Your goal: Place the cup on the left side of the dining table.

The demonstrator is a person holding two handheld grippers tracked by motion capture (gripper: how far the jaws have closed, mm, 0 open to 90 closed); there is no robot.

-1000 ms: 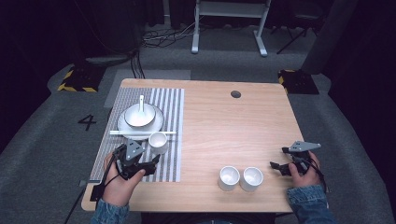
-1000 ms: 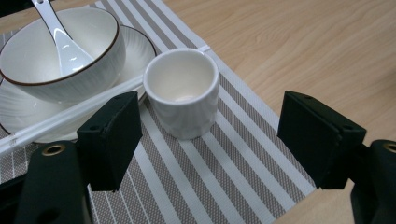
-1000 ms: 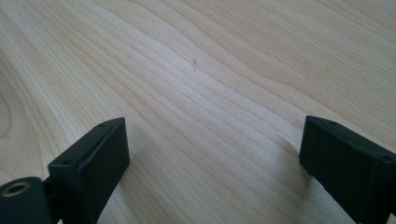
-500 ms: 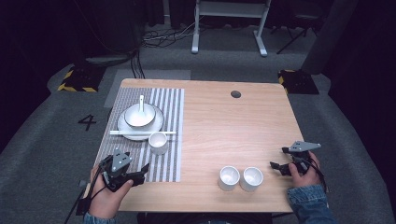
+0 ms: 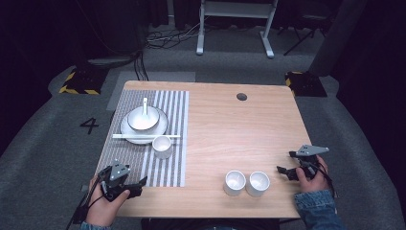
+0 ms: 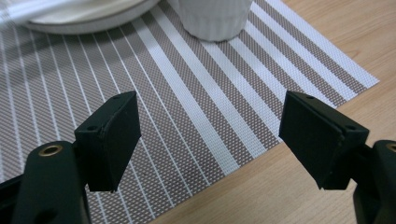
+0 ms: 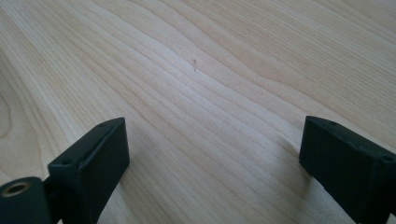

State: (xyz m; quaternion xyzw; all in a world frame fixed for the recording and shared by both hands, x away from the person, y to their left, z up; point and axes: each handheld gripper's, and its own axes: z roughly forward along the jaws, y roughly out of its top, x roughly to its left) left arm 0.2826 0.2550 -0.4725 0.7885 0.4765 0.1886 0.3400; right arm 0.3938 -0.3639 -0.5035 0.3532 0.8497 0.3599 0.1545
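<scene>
My left tongs hang low over the near corner of the striped placemat, jaws spread wide with nothing between them. In the left gripper view the left tongs frame bare mat, and just ahead of them stands a small white ribbed cup, apart from the jaws. Beyond that cup lie a pair of white chopsticks across a white plate that carries a bowl with a spoon in it.

My right tongs are spread wide too, holding nothing, over bare wood of the desk. Just to their left two white cups stand side by side, touching or nearly so. In the right gripper view the right tongs show wood grain between the jaws.
</scene>
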